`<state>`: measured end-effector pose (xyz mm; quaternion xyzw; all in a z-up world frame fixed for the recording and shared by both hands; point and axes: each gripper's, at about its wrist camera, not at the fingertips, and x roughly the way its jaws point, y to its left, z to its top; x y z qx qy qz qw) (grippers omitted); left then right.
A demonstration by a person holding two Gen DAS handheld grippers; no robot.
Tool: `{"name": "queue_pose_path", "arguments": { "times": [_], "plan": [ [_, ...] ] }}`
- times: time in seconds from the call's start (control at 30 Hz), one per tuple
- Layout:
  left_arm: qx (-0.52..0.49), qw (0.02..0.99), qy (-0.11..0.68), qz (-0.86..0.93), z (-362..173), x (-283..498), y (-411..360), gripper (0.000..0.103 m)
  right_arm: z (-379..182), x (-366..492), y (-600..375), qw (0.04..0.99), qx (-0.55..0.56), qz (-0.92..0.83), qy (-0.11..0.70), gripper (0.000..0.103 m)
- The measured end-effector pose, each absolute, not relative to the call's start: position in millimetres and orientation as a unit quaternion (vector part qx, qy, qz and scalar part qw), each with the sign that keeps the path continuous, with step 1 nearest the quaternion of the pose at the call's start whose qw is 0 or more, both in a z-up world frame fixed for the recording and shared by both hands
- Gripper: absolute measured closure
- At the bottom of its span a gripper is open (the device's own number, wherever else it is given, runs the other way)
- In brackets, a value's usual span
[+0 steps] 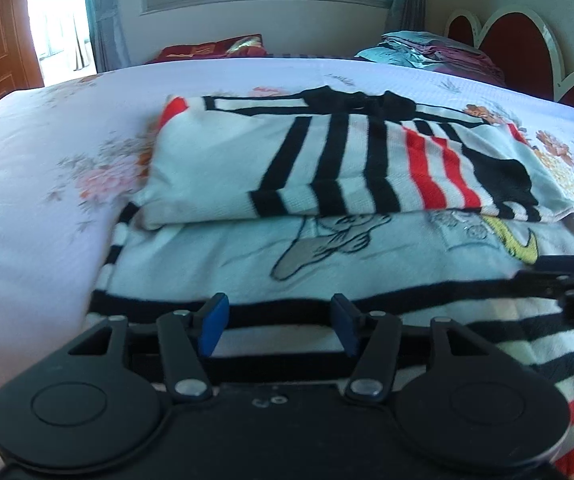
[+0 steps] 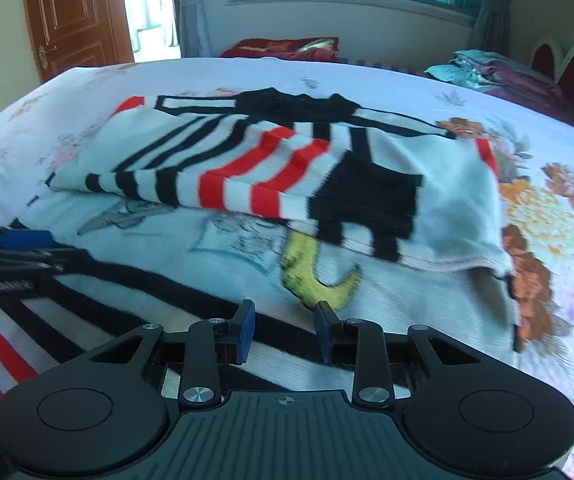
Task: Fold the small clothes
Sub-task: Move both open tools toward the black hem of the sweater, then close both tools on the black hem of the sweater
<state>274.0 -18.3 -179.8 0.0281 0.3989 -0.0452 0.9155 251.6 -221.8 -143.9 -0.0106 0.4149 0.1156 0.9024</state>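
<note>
Bedroom, daylight from a wide window; work surface is a white bedsheet printed with pink and orange flowers (image 1: pixel 27 208). Left wrist view: left gripper (image 1: pixel 279 322), black frame with blue pads, tongs apart and holding nothing, hovering over the near hem of a white knitted small sweater with black and red stripes and a cartoon print (image 1: pixel 327 248). Just ahead of the tongs both striped sleeves lie folded inward across the body, probably in readiness for a hem-to-collar fold. To the right of the tongs the other tool enters, cut off by the frame edge. Beyond the garment, a stack of folded teal and maroon cloth (image 1: pixel 427 50). Right wrist view: right gripper (image 2: pixel 285 328), same build, tongs apart and empty, above the same hem; a yellow crescent motif shows just ahead. The left tool lies to the left, partly out of frame. The cartoon print is half covered by the sleeves and blurred; contact between pads and cloth cannot be judged.
</note>
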Motion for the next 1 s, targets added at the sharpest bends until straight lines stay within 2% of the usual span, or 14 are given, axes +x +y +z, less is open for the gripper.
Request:
{"name": "queue_pose_path", "arguments": {
  "times": [0.13,0.2,0.37,0.67,1.0],
  "plan": [
    [0.031,0.913,0.404,-0.044,-177,268,-11,0.046,-143,242,-234,0.904,-0.005,0.096,0.418,0.071],
    [0.033,0.913,0.405,-0.044,-172,264,-11,0.05,-140,237,-238,0.904,0.005,0.083,0.42,0.071],
    [0.031,0.919,0.382,-0.095,-155,237,-18,0.048,-120,213,-223,0.908,0.037,0.097,0.405,0.071],
    [0.06,0.906,0.396,-0.135,-179,196,-8,0.045,-132,179,-158,0.892,0.0,0.113,0.438,0.071],
    [0.052,0.902,0.41,-0.129,-175,154,44,0.045,-128,123,-200,0.894,-0.005,0.025,0.446,0.071]
  ]
}}
